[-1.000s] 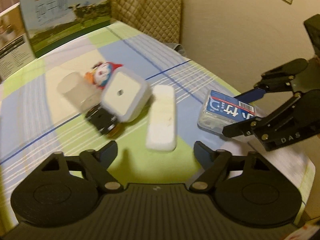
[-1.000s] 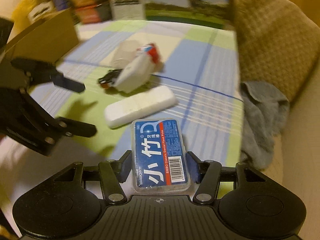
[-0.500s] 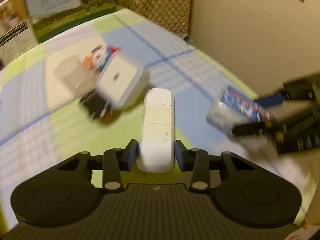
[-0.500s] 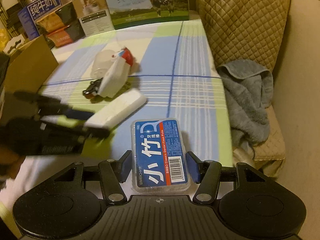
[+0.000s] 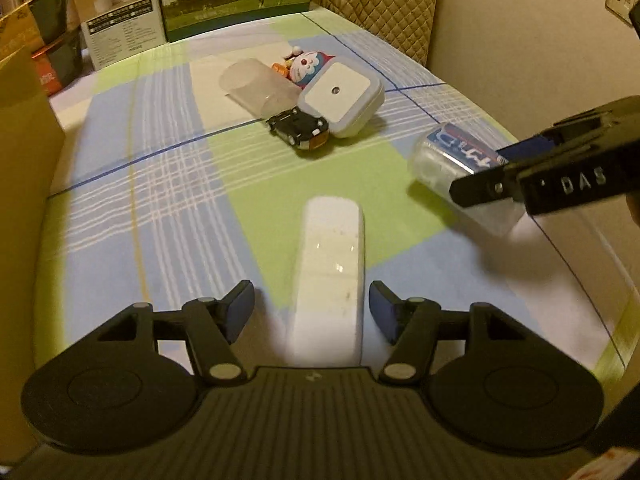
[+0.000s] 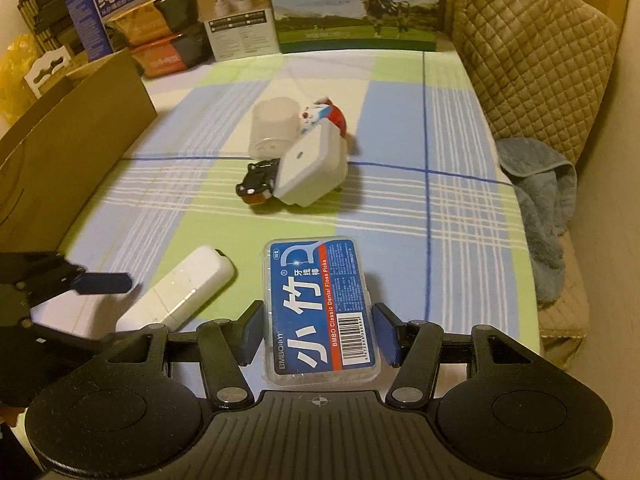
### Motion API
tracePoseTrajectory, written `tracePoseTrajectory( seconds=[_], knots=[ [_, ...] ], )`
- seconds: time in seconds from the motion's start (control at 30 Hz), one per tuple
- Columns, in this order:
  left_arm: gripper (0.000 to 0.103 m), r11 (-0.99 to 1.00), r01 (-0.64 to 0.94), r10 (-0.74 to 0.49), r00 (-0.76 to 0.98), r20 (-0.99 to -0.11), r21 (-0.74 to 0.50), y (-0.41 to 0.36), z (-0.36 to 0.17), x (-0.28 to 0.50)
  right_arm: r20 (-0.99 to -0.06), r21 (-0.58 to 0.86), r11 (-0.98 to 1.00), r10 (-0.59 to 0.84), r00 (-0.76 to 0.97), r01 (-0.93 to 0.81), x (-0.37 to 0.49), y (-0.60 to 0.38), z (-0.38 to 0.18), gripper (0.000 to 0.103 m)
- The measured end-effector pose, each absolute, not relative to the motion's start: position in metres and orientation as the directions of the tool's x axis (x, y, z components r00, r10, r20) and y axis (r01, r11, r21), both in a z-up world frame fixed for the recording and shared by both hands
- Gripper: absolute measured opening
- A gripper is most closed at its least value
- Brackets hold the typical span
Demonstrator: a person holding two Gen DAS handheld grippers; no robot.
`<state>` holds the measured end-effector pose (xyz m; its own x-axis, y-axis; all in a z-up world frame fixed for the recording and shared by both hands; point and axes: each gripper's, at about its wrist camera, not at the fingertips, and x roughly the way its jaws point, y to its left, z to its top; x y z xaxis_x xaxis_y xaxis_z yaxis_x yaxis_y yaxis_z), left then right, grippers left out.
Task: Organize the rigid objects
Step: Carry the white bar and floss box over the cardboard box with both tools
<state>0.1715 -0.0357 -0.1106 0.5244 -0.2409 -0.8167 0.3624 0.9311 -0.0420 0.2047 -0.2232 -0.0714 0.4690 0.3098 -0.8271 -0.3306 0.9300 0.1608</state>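
A long white case lies on the checked cloth between the open fingers of my left gripper; the pads stand clear of its sides. It also shows in the right wrist view. My right gripper is shut on a clear floss-pick box with a blue label and holds it above the table; the box also shows in the left wrist view. Farther back lie a white square box, a black toy car, a clear cup on its side and a Doraemon figure.
A cardboard box stands along the left edge. Milk cartons and other boxes line the far edge. A quilted chair with a grey towel is at the right, next to the wall.
My left gripper closed on the white case, drew it toward me and has now opened, leaving it on the cloth. My right gripper keeps hold of the floss box.
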Motion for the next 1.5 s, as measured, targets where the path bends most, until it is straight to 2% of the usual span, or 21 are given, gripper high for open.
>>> tracePoseTrajectory(
  seconds=[0.13,0.23,0.6,1.07,1.5],
  knots=[
    [0.055,0.915,0.402,-0.246,0.534,-0.809,-0.013,-0.044,-0.115,0.178,-0.829,0.154,0.932,0.303,0.471,-0.329,0.206,-0.222,-0.071,0.054],
    [0.036,0.906,0.422,-0.259,0.532,-0.806,-0.012,-0.048,-0.115,0.18,-0.83,0.155,0.931,0.304,0.468,-0.33,0.207,-0.222,-0.072,0.054],
    [0.035,0.934,0.357,-0.223,0.53,-0.818,-0.023,-0.028,-0.095,0.172,-0.82,0.161,0.929,0.314,0.478,-0.334,0.202,-0.206,-0.056,0.054],
    [0.035,0.959,0.276,-0.229,0.618,-0.752,-0.065,0.02,0.002,0.131,-0.745,0.135,0.943,0.299,0.596,-0.305,0.149,-0.166,0.023,0.054],
    [0.035,0.968,0.244,-0.208,0.672,-0.711,-0.053,0.06,0.048,0.081,-0.712,0.186,0.949,0.309,0.63,-0.255,0.096,-0.139,0.047,0.054]
  ],
)
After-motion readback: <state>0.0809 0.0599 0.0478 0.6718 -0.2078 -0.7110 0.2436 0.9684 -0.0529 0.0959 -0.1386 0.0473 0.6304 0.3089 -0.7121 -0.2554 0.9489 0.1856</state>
